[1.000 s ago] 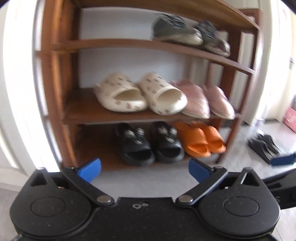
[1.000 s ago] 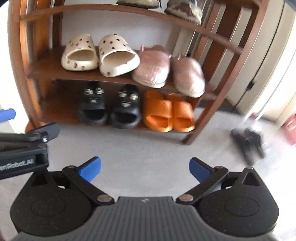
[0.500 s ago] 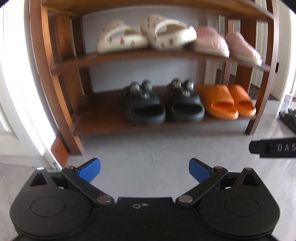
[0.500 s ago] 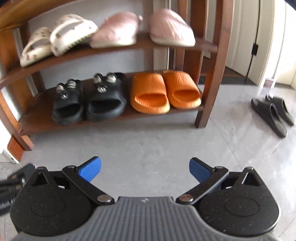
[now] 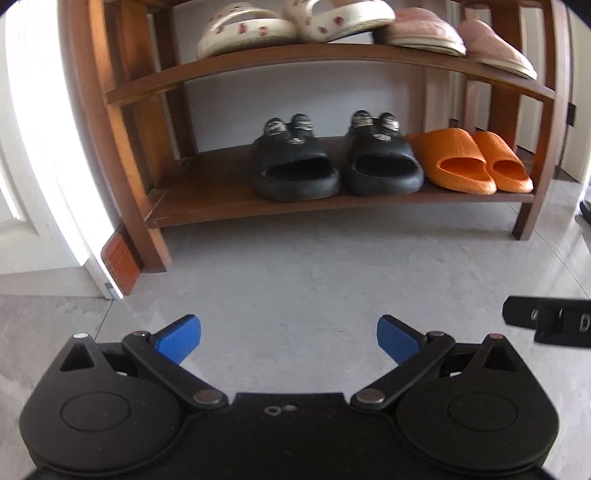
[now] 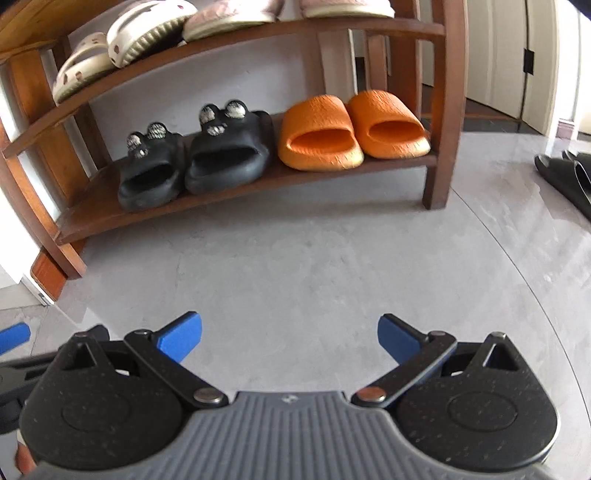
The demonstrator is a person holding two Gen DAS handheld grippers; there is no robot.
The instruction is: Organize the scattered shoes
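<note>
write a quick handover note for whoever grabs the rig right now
Left gripper: open, holding nothing, low over the grey floor, facing the rack.
Right gripper: open, holding nothing, also low over the floor.
On the shoe rack: black slippers and orange slippers paired on the bottom shelf; cream clogs and pink slippers on the shelf above.
Left: the dark slippers lie on the floor to the right of the rack, at the edge of the right wrist view. The bottom shelf has free room left of the black pair.
</note>
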